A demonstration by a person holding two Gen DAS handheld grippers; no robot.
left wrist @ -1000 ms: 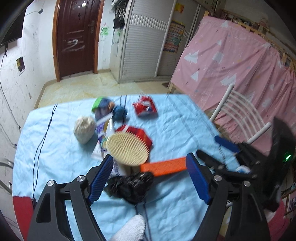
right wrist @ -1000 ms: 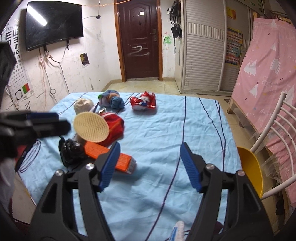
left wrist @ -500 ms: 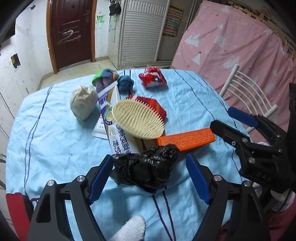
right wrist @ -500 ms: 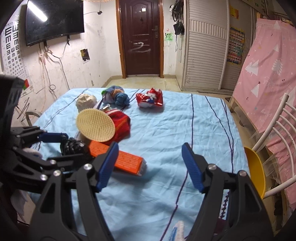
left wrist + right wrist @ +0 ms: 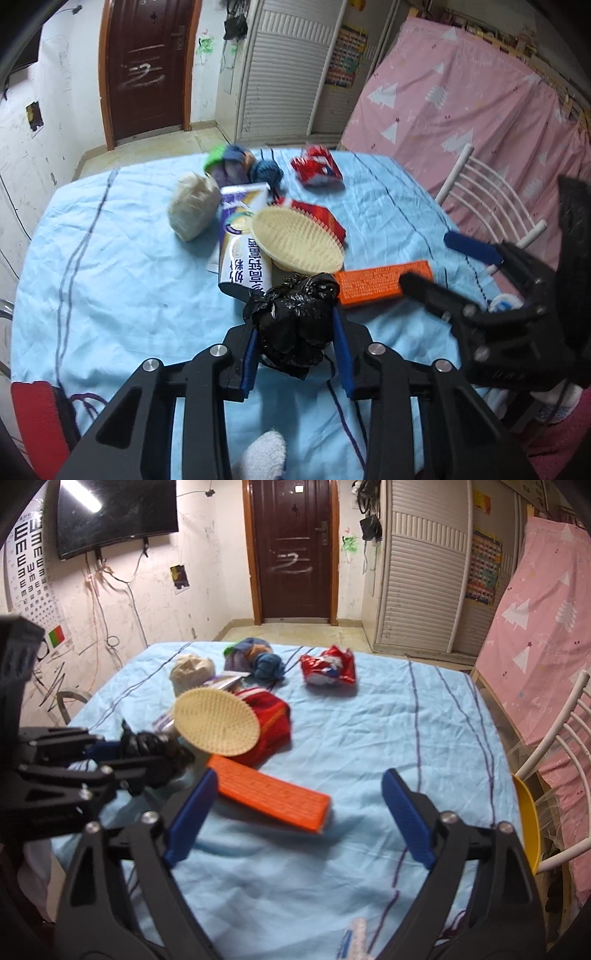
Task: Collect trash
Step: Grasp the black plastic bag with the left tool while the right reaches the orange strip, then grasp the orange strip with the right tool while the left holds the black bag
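Note:
A crumpled black plastic bag (image 5: pixel 295 332) sits between the blue pads of my left gripper (image 5: pixel 295 319). Its jaws are closing, and both pads press on the bag's sides. The same bag (image 5: pixel 155 742) and the left gripper (image 5: pixel 122 753) show at the left of the right wrist view. My right gripper (image 5: pixel 299 775) hangs low over the table with its jaws opening wide. An orange box (image 5: pixel 269 797) lies flat just ahead of its left finger, untouched. In the left wrist view the right gripper (image 5: pixel 439 264) reaches in beside the orange box (image 5: pixel 380 282).
On the light blue tablecloth (image 5: pixel 129 277) lie a cream bristle brush (image 5: pixel 299 240), a purple-white carton (image 5: pixel 243 243), a red pouch (image 5: pixel 325 218), a beige bundle (image 5: pixel 192 210), yarn balls (image 5: pixel 266 171) and a red snack packet (image 5: pixel 317 170). A white chair (image 5: pixel 491 199) stands at the right edge.
My left jaws have come in from wide open and now grip the black bag. My right jaws have spread wider, and that gripper has edged closer to the orange box.

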